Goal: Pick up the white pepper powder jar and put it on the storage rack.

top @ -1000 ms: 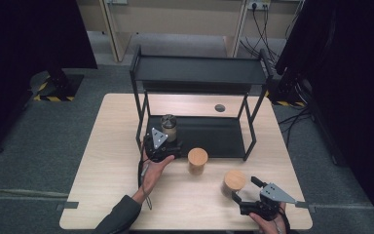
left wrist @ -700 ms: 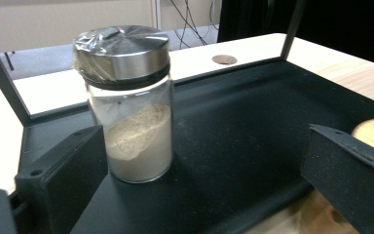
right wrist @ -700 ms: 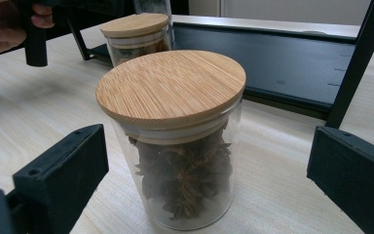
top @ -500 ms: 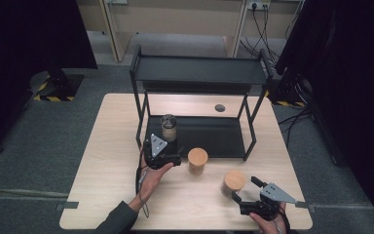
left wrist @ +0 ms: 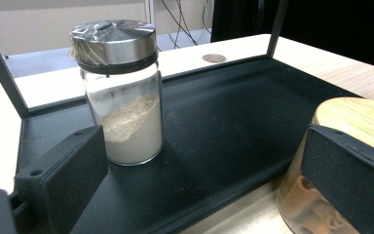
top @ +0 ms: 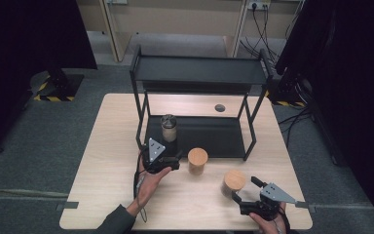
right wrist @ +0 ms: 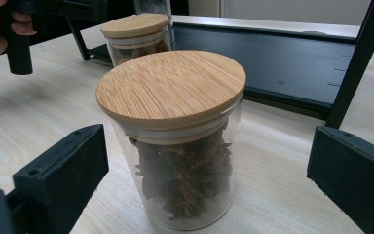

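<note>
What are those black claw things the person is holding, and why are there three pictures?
Those are grippers: hand-held pinchers with two black jaws. A person holds the left gripper and the right gripper, one in each hand. One picture comes from a camera high above the wooden table. The other two come from little cameras riding on each gripper, looking out between its jaws. On the table stands a black rack. On its bottom tray sits a metal-lidded jar of pale powder. Two jars with wooden lids stand on the table: the middle jar, and the star anise jar, which sits between the right gripper's open jaws. Nothing is held.
</note>
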`<state>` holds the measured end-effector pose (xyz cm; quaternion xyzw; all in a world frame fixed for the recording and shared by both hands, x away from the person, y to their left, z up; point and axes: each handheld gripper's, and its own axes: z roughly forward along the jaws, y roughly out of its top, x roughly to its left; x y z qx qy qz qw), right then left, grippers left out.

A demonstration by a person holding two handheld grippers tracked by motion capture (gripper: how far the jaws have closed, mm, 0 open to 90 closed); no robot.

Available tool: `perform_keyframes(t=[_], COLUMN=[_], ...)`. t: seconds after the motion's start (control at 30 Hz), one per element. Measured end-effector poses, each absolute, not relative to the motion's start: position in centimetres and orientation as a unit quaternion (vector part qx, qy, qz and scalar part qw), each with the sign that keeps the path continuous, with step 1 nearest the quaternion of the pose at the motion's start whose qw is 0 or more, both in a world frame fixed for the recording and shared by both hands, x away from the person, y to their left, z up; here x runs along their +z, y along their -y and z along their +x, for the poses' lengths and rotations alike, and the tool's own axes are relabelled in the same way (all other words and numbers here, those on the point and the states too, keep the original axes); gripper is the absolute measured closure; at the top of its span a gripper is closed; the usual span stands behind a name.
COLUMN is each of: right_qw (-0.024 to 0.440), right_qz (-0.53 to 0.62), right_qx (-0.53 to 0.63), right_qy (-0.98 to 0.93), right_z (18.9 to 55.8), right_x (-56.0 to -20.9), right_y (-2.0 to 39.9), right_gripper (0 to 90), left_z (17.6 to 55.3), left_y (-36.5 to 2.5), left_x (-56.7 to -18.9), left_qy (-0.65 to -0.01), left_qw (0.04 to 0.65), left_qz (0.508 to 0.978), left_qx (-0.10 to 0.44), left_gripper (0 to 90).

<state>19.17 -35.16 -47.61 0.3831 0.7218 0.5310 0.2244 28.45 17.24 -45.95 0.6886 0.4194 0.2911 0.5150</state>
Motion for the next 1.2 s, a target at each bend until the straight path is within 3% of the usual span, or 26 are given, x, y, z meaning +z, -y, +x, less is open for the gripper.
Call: perform_keyframes(t=[1.2], right_qw=[0.225], right_qz=[0.381], right_qx=[0.531], right_qy=[-0.723], right_z=[19.2], right_x=[-47.6], right_y=[35.1], right_gripper=[1.7], left_z=[25.4], left_y=[-18.6], left_x=[-47.1], left_qy=[-0.407], left_qw=[0.532], left_qz=[0.687], left_qx=[0.282], left_gripper=[2.6])
